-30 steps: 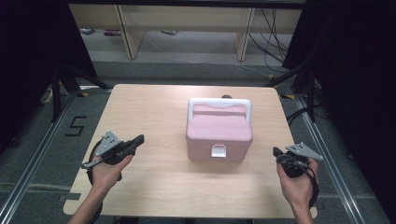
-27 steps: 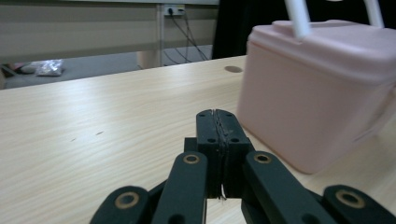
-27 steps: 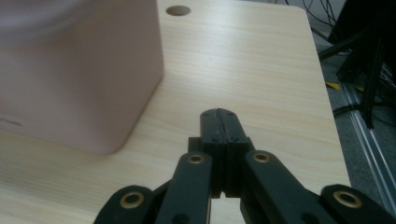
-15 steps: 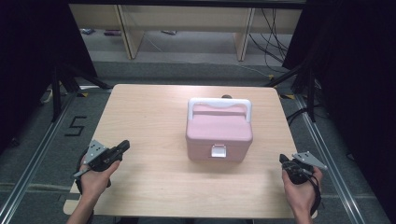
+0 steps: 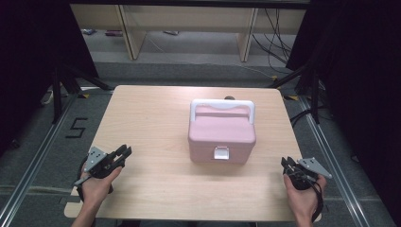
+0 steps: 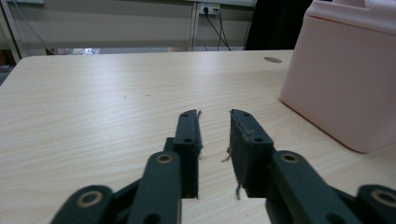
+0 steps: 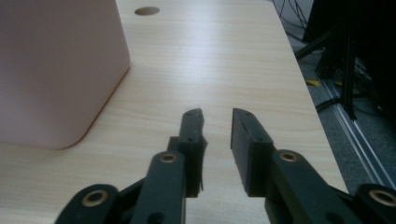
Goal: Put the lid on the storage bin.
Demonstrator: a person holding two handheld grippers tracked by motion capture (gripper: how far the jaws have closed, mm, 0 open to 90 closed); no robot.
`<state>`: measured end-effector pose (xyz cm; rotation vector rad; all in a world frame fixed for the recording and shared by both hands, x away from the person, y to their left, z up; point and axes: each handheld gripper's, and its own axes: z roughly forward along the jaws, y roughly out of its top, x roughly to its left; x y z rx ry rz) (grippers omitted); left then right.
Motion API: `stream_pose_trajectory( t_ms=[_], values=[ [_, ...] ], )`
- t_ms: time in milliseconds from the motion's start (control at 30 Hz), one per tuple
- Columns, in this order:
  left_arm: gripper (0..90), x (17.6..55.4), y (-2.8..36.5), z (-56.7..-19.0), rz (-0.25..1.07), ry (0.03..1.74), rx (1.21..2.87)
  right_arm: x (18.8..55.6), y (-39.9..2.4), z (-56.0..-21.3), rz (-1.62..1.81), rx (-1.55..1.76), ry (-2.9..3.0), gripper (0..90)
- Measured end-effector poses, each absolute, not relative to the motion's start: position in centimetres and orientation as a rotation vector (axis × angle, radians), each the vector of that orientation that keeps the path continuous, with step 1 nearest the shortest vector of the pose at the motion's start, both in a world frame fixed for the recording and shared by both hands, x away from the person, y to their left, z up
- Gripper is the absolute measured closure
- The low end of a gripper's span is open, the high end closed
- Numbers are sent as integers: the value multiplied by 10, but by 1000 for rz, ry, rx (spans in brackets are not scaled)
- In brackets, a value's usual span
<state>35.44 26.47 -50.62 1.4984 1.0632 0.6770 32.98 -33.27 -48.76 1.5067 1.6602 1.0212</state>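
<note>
A pink box (image 5: pixel 222 137) with a white handle (image 5: pixel 222 107) and a white front latch (image 5: pixel 221 152) stands shut in the middle of the wooden table (image 5: pixel 151 118). My left gripper (image 5: pixel 124 153) rests low at the table's front left; its jaws have just been opening and nothing is between them. In the left gripper view, the left gripper (image 6: pixel 215 114) points across bare wood, the pink box (image 6: pixel 345 74) off to its right. My right gripper (image 5: pixel 286 163) sits at the front right edge, its jaws likewise just opened and empty. The right gripper view shows the right gripper (image 7: pixel 217 112) with the box's corner (image 7: pixel 56 70) at its left.
The table's right edge drops to a floor with cables and a metal rail (image 7: pixel 359 135). A round cable hole (image 7: pixel 146 10) lies in the tabletop behind the box. Shelving (image 5: pixel 189 23) stands beyond the far edge. A floor marking "5" (image 5: pixel 75 127) lies left of the table.
Both hands have sunk toward the table and drawn nearer the front edge. Both grippers' jaws have parted from shut to open.
</note>
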Motion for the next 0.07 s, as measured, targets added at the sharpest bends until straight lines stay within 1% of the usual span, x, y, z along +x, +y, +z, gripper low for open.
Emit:
stream_pose_trajectory(
  t_ms=[67],
  values=[
    [644, 355, 263, -505, 688, 1049, 1495, 330, -332, -488, 1025, 1485, 1638, 693]
  ],
)
